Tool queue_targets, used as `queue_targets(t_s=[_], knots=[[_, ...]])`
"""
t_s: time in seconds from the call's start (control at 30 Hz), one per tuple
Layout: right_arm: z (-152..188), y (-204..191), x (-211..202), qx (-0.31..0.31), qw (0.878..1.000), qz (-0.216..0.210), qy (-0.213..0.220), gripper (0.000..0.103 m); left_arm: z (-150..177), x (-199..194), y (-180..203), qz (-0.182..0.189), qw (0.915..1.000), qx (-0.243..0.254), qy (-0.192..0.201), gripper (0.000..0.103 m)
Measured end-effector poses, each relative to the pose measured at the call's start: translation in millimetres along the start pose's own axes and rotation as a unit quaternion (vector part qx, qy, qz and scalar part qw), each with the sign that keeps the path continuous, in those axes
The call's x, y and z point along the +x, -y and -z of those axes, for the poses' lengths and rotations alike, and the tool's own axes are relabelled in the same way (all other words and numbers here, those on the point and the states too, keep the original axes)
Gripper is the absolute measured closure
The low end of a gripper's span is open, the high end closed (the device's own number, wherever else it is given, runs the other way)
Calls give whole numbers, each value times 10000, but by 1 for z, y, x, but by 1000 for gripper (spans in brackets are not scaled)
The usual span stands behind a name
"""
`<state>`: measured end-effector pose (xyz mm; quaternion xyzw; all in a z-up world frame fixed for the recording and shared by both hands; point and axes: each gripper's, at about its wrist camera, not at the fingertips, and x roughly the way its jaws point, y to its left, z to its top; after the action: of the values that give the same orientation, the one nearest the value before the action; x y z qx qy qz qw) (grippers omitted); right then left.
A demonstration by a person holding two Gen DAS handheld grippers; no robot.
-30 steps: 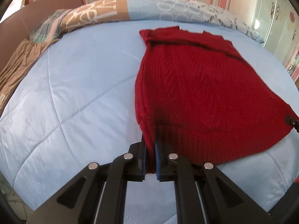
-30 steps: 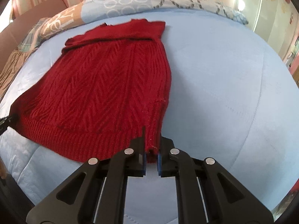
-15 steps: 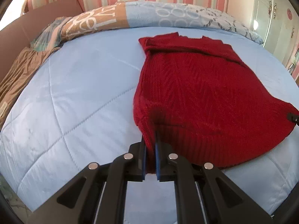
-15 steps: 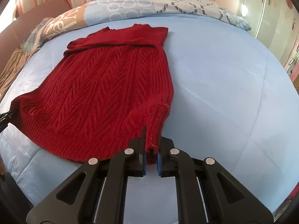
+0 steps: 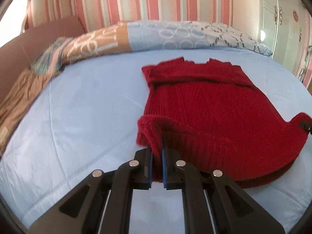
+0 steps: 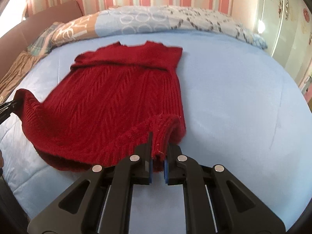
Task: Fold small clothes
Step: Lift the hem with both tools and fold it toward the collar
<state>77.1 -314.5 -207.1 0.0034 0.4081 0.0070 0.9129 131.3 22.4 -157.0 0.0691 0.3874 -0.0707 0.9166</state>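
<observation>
A red knitted sweater [image 5: 210,113] lies on the light blue bed cover [image 5: 87,107], its collar end far from me. My left gripper [image 5: 157,156] is shut on the sweater's near left hem corner and holds it lifted. My right gripper [image 6: 157,152] is shut on the near right hem corner of the sweater [image 6: 109,105], also lifted. The near hem hangs curved between the two grippers. The right gripper's tip [image 5: 306,126] shows at the right edge of the left wrist view; the left gripper's tip [image 6: 7,107] shows at the left edge of the right wrist view.
A patterned pillow or duvet roll [image 5: 156,37] lies along the head of the bed. A brown headboard [image 5: 48,33] and brown fabric [image 5: 17,101] are at the left. A wardrobe [image 6: 288,29] stands at the right, behind a striped wall.
Both grippers have risen and moved forward toward the collar with the hem corners, so the near hem is lifted off the bed and starts to curl over the sweater's body.
</observation>
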Motion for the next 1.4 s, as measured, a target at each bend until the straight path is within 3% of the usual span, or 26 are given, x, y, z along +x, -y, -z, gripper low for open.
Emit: queue_targets(t_s=[0.23,0.33,0.47,0.6,0.77,1.0,1.2,1.4], knots=[[-46,10,26,97,9978,-23,651,95,-43,40,-3,-110,9990,-128,407,96],[-67,17,44,248,9967,-96,765,95,-62,61,-8,-148,9987,-263,404,96],[-98,21,61,285,9965,-145,772,95,-90,87,-19,-92,9979,-590,240,96],[-131,25,78,303,9965,-165,767,95,-118,102,-18,-255,9978,-531,293,96],[-165,45,96,671,9949,-247,712,95,-149,122,-24,-252,9975,-620,241,96],[-209,47,126,734,9949,-96,689,95,-194,152,-27,-177,9971,-695,237,96],[-215,62,192,1000,9948,-104,132,95,-205,218,-28,-180,9975,-641,-237,95],[-240,66,205,1143,9925,-263,333,95,-218,239,-38,-165,9965,-794,-213,95]])
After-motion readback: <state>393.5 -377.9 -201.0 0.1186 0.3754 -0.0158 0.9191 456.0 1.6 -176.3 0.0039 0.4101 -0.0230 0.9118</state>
